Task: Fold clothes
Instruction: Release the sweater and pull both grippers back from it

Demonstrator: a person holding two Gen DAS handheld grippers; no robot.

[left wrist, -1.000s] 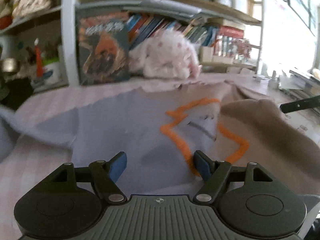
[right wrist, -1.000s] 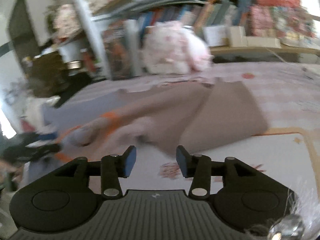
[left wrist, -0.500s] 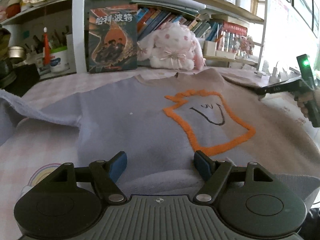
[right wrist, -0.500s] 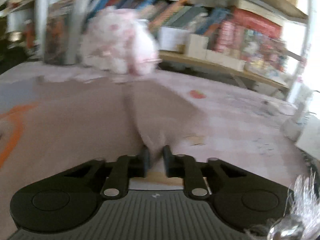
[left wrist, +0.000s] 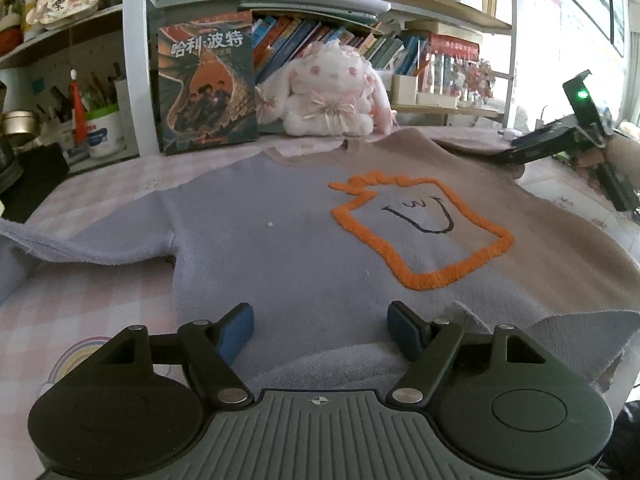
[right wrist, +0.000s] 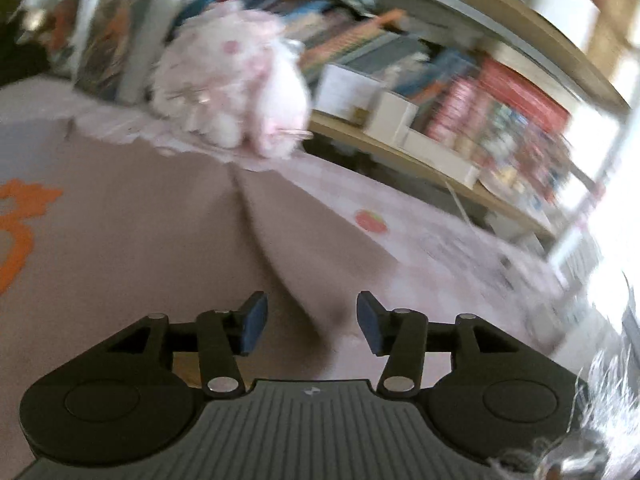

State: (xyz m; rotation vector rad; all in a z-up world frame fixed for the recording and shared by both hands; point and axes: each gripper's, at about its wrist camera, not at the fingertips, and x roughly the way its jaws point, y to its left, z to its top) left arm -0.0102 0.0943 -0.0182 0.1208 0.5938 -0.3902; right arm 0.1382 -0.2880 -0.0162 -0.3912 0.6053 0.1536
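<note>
Centrally: two-tone sweater [left wrist: 280, 240] spread flat | soft, limp, fuzzy knit; best pinched at hem or sleeve | left gripper [left wrist: 320, 330] agape, empty | right gripper [right wrist: 311, 322] agape, empty

Motion blur smeared the right wrist view: the crowded wooden bookshelf [right wrist: 460, 92] was unreadable, and the fluffy pink-and-white plush rabbit [right wrist: 236, 80] was perhaps only half distinct. The grey-and-beige sweater's left sleeve [left wrist: 24, 240] ran off-frame.
</note>
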